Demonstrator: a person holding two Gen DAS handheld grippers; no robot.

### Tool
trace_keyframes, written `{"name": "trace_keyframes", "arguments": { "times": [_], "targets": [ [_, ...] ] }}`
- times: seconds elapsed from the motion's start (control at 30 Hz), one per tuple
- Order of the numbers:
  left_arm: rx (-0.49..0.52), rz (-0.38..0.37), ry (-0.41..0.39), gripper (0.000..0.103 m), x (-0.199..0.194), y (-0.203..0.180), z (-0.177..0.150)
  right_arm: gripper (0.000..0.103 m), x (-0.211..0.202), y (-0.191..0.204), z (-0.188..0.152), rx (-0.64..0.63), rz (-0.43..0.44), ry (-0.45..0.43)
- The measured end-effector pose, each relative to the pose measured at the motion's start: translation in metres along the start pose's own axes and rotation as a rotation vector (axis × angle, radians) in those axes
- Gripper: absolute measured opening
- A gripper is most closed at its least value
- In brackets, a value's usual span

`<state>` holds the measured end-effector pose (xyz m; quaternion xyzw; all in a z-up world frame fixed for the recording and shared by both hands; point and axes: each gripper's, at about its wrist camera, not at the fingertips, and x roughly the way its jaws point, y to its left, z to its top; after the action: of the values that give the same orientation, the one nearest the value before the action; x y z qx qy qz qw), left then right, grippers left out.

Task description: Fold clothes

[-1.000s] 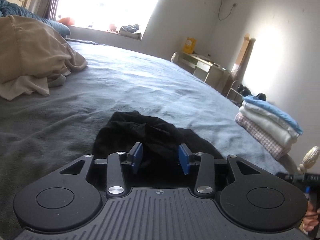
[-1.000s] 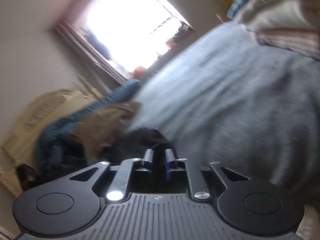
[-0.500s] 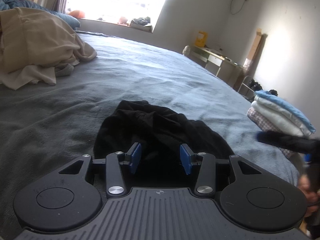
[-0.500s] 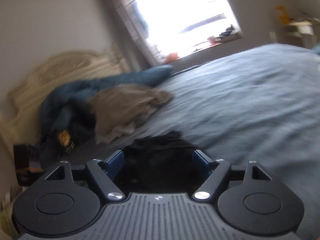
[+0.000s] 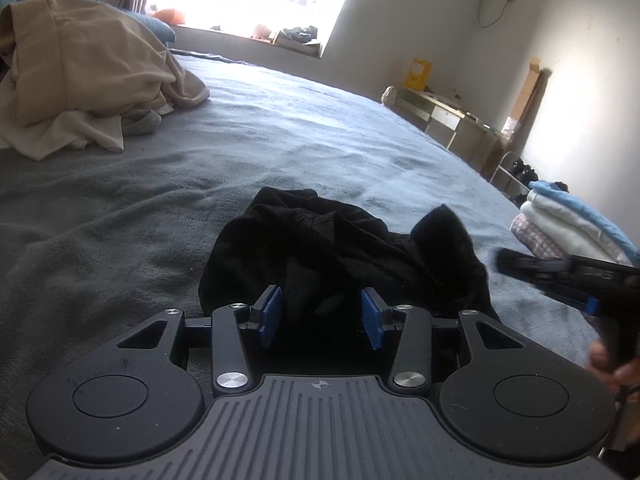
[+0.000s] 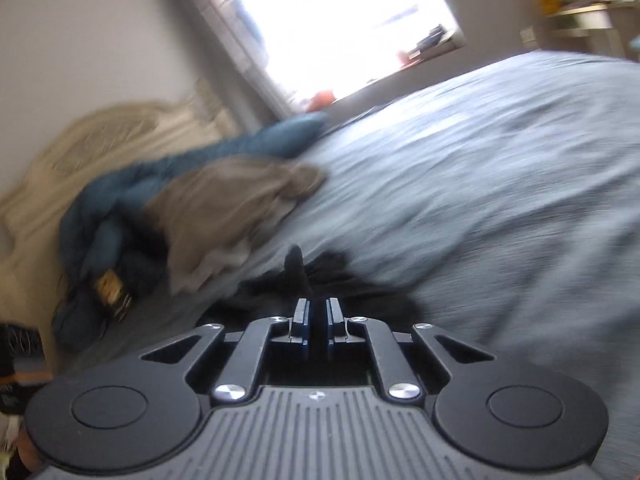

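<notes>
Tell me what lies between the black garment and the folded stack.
Between the black garment and the folded stack: bare grey blanket and the right gripper, in the left wrist view.

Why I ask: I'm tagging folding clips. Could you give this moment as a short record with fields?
surface: grey bed
garment in work: black garment, crumpled, one corner raised
left gripper: open, the garment just ahead of its pads
right gripper: jaws have just been closing, now shut on what looks like the garment's raised corner
folded: stack of folded clothes at the right
unfolded: beige clothes pile, far left
</notes>
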<state>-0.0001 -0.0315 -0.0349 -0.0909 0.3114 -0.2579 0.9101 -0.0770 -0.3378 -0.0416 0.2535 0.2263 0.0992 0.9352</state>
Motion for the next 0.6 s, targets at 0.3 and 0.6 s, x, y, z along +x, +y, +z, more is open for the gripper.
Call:
{"name": "trace_keyframes", "arguments": {
  "times": [0.3,0.6],
  "targets": [
    [0.003,-0.001,0.000,0.043,0.003,-0.001,0.001,0.011,-0.110,-0.060,-0.016,0.141,-0.328,-0.156],
    [-0.040,0.015,-0.006,0.043,0.004,-0.001,-0.002,0.062,-0.005,0.042,-0.021,-0.105,0.011,0.023]
  ]
}}
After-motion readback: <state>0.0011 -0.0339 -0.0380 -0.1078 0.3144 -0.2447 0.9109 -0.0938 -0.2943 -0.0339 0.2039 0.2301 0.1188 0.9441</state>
